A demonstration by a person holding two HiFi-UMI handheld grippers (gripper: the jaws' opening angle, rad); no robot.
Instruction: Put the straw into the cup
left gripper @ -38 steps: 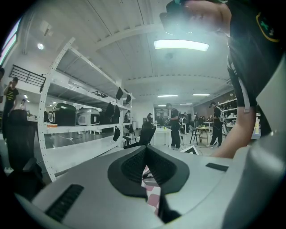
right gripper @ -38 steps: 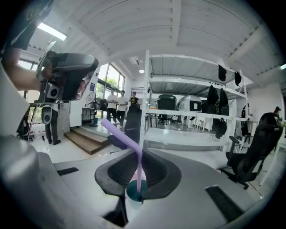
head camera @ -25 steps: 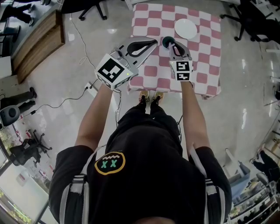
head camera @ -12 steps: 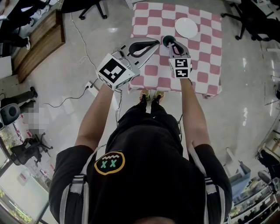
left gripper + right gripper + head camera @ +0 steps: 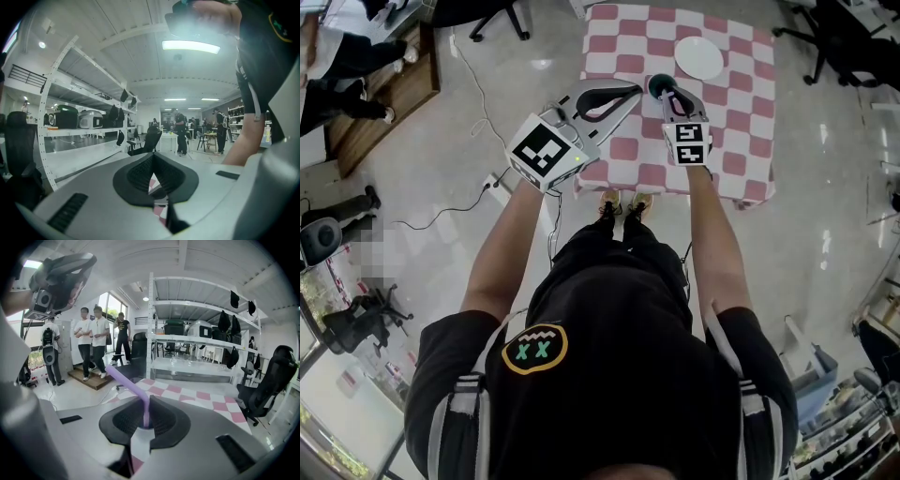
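Observation:
A bent purple straw (image 5: 132,386) stands between the jaws of my right gripper (image 5: 144,403), which is shut on its lower part; its upper end leans up and to the left. In the head view a dark teal cup (image 5: 658,88) sits on the pink-and-white checkered table (image 5: 741,141), right at the tip of the right gripper (image 5: 672,97). The right gripper view does not show the cup. My left gripper (image 5: 628,90) hovers over the table's near left part, just left of the cup. Its jaws meet at the tips (image 5: 153,158) with nothing between them.
A white plate (image 5: 698,58) lies on the far side of the table. White shelving (image 5: 197,341) with bags and appliances stands beyond the table, with a black office chair (image 5: 267,390) at the right. Three people (image 5: 96,341) stand at the left by a wooden step.
The right gripper has tilted down, so the checkered table now fills its view and the teal cup under the straw has dropped out of sight. The left gripper has hardly moved.

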